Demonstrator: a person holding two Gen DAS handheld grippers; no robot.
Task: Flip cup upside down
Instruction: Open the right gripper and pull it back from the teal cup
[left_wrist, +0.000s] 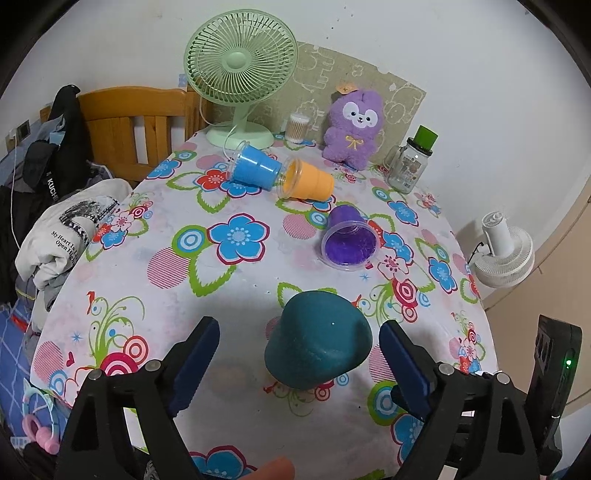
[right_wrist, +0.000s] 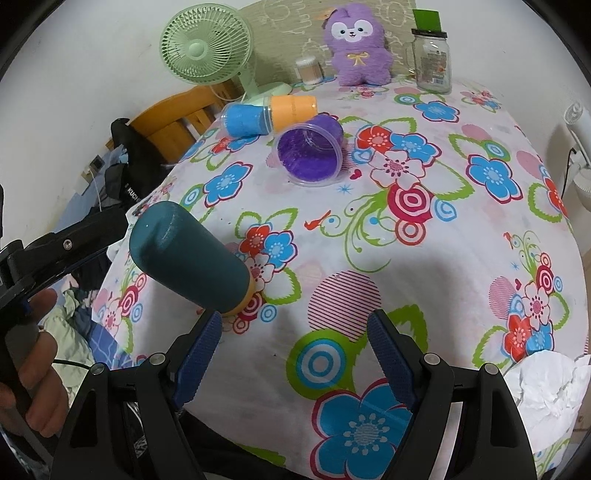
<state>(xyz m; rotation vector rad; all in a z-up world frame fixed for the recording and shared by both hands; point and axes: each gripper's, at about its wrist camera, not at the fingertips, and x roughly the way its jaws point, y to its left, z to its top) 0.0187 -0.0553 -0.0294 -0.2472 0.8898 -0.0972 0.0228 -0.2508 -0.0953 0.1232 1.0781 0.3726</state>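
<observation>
Blue-padded fingers frame the bottom of both views, and we see our left gripper (left_wrist: 299, 354) spread wide with the teal cup (left_wrist: 318, 346) standing upside down between its fingers, apart from both pads. Our right gripper (right_wrist: 294, 343) is also spread, holding nothing, over the flowered tablecloth (right_wrist: 424, 258); from its view the teal cup (right_wrist: 192, 258) stands just left of its left finger, near the table's left edge. Going by size, the cloth-covered table fills most of both views, with open cloth in the middle and to the right. At the back stand a green fan (left_wrist: 240, 74), a purple plush toy (left_wrist: 352, 125), and a glass jar (left_wrist: 410, 162) with a green lid. Nearer, a purple cup (left_wrist: 349, 236) lies on its side, mouth toward us; behind it an orange cup (left_wrist: 306, 181) and a blue cup (left_wrist: 255, 166) also lie on their sides, touching. A small tub of cotton swabs (left_wrist: 297, 127) sits between fan and toy. A wooden chair (left_wrist: 136, 125) and heaped clothes (left_wrist: 70, 236) crowd the left edge. In the right view, fingers of the person's hand (right_wrist: 37, 373) grip the left gripper's handle.
</observation>
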